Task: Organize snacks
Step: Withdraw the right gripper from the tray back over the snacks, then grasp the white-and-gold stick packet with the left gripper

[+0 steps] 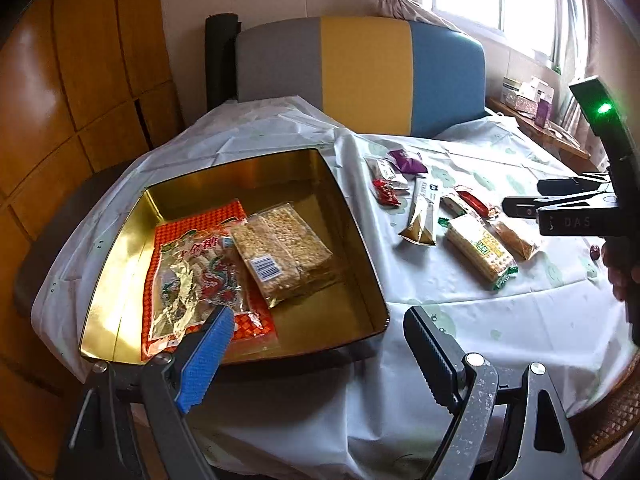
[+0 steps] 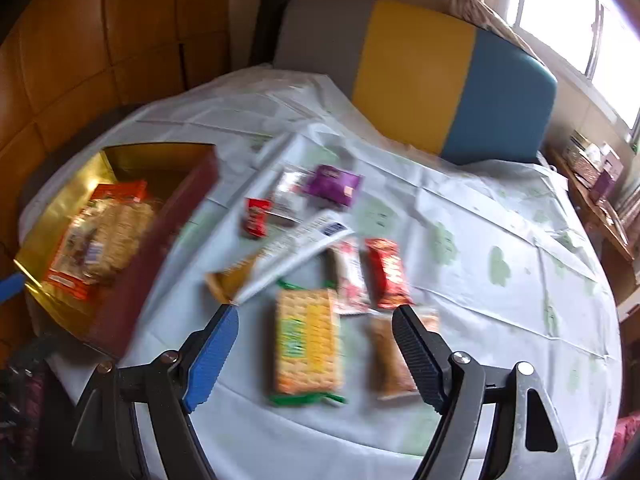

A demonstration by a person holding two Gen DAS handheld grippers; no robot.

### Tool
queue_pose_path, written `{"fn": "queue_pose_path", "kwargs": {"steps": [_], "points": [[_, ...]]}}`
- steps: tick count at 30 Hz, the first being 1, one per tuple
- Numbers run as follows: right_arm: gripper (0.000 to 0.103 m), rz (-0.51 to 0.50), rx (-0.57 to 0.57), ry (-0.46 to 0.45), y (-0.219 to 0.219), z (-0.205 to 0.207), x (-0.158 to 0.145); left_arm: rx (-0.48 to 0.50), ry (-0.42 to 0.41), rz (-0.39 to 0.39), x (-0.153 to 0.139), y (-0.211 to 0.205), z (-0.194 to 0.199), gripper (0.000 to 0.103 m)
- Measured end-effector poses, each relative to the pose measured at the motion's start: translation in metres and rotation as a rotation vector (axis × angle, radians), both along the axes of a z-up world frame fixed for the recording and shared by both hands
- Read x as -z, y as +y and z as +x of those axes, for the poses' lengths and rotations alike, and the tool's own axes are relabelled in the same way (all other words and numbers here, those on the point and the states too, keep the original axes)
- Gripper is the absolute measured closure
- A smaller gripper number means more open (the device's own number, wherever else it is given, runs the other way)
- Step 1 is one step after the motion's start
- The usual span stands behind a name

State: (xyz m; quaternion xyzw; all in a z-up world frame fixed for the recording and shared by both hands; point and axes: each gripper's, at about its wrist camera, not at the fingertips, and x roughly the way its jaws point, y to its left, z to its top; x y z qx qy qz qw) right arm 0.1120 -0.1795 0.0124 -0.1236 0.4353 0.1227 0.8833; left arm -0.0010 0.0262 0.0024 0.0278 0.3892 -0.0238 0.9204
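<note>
A gold tin box (image 1: 248, 184) holds an orange candy bag (image 1: 192, 272) and a clear pack of puffed-rice bars (image 1: 288, 256). My left gripper (image 1: 318, 314) hovers open and empty over the tin's near right corner. To the tin's right, loose snacks lie on the tablecloth: a yellow-green cracker pack (image 2: 308, 344), a brown bar (image 2: 390, 356), two red packets (image 2: 388, 272), a long white pouch (image 2: 288, 256), a purple packet (image 2: 334, 184) and a small red packet (image 2: 256, 218). My right gripper (image 2: 316, 312) is open and empty above the cracker pack, and appears as the right gripper (image 1: 524, 196) from the left wrist.
A pale tablecloth (image 2: 480, 280) covers the round table. A grey, yellow and blue chair back (image 1: 368, 72) stands behind it. A side shelf with boxes (image 1: 528, 96) sits under the window at the right; wooden panels line the left. The tin's dark red outer wall (image 2: 160, 248) faces the snacks.
</note>
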Motion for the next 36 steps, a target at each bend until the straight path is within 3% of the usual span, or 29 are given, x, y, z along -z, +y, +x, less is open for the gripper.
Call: {"fn": "queue_pose_path", "kwargs": {"steps": [5,11,15,27,31,36], "points": [[0.022,-0.041,0.079,0.019,-0.041,0.013,0.008,0.031,-0.001,0.013,-0.004,-0.011,0.006,0.016],[0.022,-0.022,0.191,0.037,-0.081,0.021,0.02,0.073,-0.016,0.048,-0.012,-0.032,0.018,0.016],[0.022,-0.044,0.176,-0.003,-0.076,0.02,0.014,0.101,-0.003,0.058,-0.012,-0.046,0.027,0.016],[0.022,-0.247,0.098,-0.16,-0.05,0.006,0.005,0.155,0.019,0.1,-0.012,-0.082,0.053,0.016],[0.022,-0.311,0.124,-0.13,-0.05,0.01,0.012,0.148,0.024,0.113,-0.012,-0.093,0.062,0.016],[0.022,-0.271,0.178,-0.087,-0.065,0.016,0.012,0.166,0.013,0.149,-0.011,-0.11,0.072,0.016]]}}
